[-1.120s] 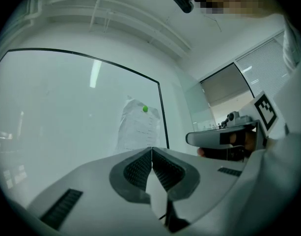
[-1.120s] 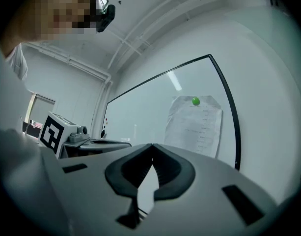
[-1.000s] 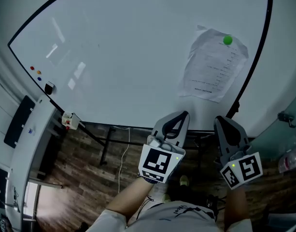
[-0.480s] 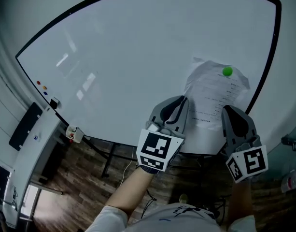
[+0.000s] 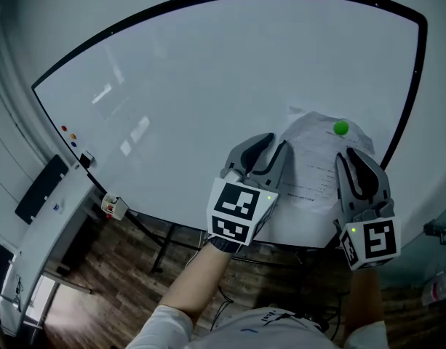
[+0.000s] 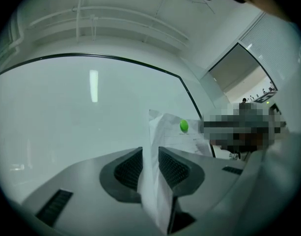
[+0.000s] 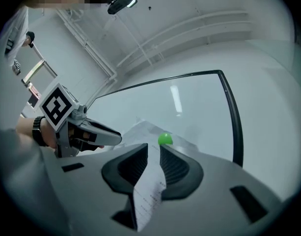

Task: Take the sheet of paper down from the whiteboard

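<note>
The sheet of paper [image 5: 315, 158] is up on the whiteboard [image 5: 193, 86], close to the board's right edge and toward its lower right corner. One green magnet [image 5: 341, 128] near the sheet's top pins it. The paper is crumpled and has printed lines.

A person faces the board with a gripper in each hand, both raised to the sheet's lower end. The left gripper [image 5: 275, 144] is at the sheet's lower left corner. The right gripper [image 5: 356, 155] is at the sheet's lower right side, just inside the board's black frame. The two are near each other but apart, with the paper between them.

Left gripper view: the jaws are a narrow way apart and the sheet's edge [image 6: 155, 181] runs through the gap between the ribbed pads. The magnet [image 6: 183, 126] shows farther up the sheet. The pads look clear of the paper, but the gap is tight, so one of them may be brushing it.

Right gripper view: the jaws are opening and stand partly apart. The sheet's edge [image 7: 149, 186] hangs loose in the gap and is not clamped. The magnet [image 7: 164, 139] sits just past the jaw tips.

Elsewhere, three small coloured dots [image 5: 72, 136] and a small dark block [image 5: 85, 158] sit by the board's left edge, low down. A small white box [image 5: 113, 206] hangs just below the board's bottom left corner. Below is a wood floor [image 5: 128, 267].
</note>
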Motion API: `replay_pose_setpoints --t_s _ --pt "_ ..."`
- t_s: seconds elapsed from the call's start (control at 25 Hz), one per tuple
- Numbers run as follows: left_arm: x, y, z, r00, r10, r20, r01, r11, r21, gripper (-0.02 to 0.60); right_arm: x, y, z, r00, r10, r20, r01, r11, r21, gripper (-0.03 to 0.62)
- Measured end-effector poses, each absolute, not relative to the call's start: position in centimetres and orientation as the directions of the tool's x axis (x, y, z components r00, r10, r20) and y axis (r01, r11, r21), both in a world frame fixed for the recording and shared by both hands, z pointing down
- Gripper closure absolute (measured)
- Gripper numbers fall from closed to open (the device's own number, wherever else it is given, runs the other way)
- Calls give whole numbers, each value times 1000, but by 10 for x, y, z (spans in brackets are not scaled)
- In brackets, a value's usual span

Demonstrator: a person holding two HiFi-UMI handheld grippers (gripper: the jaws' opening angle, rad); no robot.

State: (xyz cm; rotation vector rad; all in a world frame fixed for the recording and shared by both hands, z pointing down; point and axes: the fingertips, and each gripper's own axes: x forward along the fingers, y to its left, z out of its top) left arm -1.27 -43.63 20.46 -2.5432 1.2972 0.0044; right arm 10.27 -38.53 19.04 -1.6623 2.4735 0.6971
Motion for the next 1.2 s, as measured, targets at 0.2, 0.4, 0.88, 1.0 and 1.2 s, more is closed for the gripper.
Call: replay_pose_setpoints --t_s 0.2,0.4,0.88,1.0,1.2 --pt "3 -438 208 641 -764 -75 -749 -602 -277 486 103 -393 184 -388 -862 -327 -895 268 357 510" --pt "6 -439 203 646 -759 -87 -744 -600 -294 488 98 -398 174 -350 -870 -347 -898 207 388 488" --pt "3 -445 200 622 -773 -129 -769 -571 -286 549 99 -422 166 -225 -916 -332 -859 25 512 454" --pt "2 -446 199 614 -778 -133 -775 -562 -287 568 100 -423 165 -204 -916 -345 -857 -3 516 457" --pt "2 -444 198 622 -770 -144 -773 -574 -271 569 100 -422 163 -238 -906 -349 -872 41 488 462"
